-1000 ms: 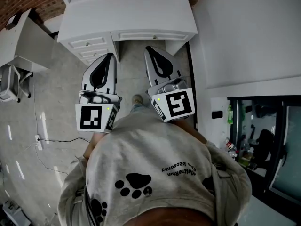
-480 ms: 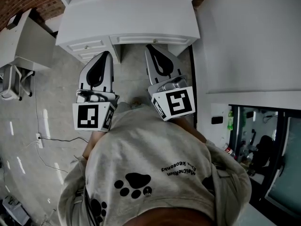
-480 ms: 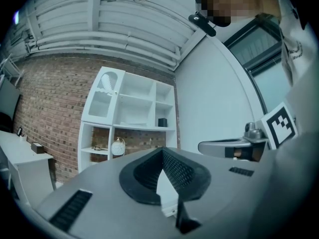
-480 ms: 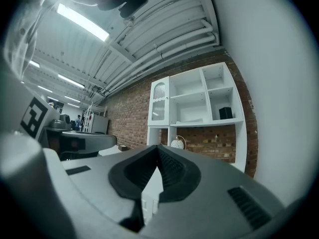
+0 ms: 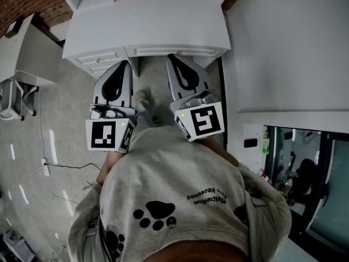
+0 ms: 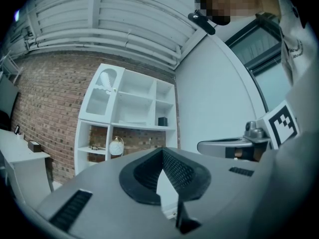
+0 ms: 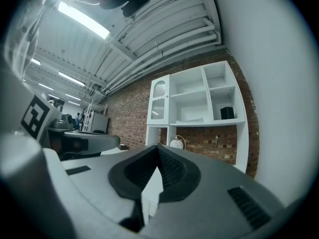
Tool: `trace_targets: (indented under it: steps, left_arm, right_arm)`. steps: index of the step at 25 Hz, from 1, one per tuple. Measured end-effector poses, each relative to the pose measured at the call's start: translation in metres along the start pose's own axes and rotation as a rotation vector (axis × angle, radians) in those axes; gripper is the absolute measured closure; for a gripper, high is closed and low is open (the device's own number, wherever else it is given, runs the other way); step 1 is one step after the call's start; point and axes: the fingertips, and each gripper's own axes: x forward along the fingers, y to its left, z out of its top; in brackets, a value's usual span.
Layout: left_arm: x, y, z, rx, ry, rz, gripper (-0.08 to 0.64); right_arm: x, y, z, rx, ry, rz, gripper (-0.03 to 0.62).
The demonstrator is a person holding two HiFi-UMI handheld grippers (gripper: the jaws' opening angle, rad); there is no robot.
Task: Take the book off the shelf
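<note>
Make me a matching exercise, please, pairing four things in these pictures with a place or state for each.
Things:
1. black box
2. round white ornament
3. left tongs
4. desk

Place or state:
A. shut, nothing held
B. right column of the shelf unit
C. lower opening, brick wall behind
D. white, with drawers

Pairs: 1-B, 2-C, 3-A, 4-D

My left tool (image 5: 125, 65) and right tool (image 5: 173, 58) are pale grey with black pads; their marker cubes (image 5: 106, 135) carry black-and-white squares. Lower centre, my grey sweatshirt (image 5: 180, 201) bears black paw prints. At the top, the desk (image 5: 163, 21) is white. The shelf (image 6: 129, 113) is white against a red-brown brick wall (image 6: 50, 103).
</note>
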Motion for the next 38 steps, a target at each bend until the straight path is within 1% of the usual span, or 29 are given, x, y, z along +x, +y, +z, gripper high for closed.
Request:
trace_targets:
  steps: [11, 18, 23, 27, 30, 38]
  left_arm:
    - [0.047, 0.035, -0.009, -0.008, -0.018, -0.02, 0.551]
    - [0.099, 0.068, -0.005, 0.005, -0.026, -0.038, 0.551]
    - [0.141, 0.091, -0.005, 0.006, -0.032, -0.062, 0.551]
    - [0.174, 0.113, -0.005, 0.003, -0.033, -0.068, 0.551]
    - [0.198, 0.126, -0.001, 0.001, -0.049, -0.09, 0.551]
    - [0.244, 0.157, 0.006, -0.011, -0.068, -0.13, 0.551]
  right_arm:
    - [0.049, -0.019, -0.007, -0.038, -0.008, -0.02, 0.575]
    - [0.104, -0.043, -0.006, -0.047, -0.029, -0.036, 0.575]
    - [0.147, -0.061, -0.011, -0.046, -0.026, -0.043, 0.575]
    - [0.179, -0.079, -0.012, -0.064, -0.026, -0.055, 0.575]
    - [0.203, -0.089, -0.008, -0.081, -0.025, -0.065, 0.575]
    - [0.253, -0.106, -0.004, -0.107, -0.017, -0.087, 0.575]
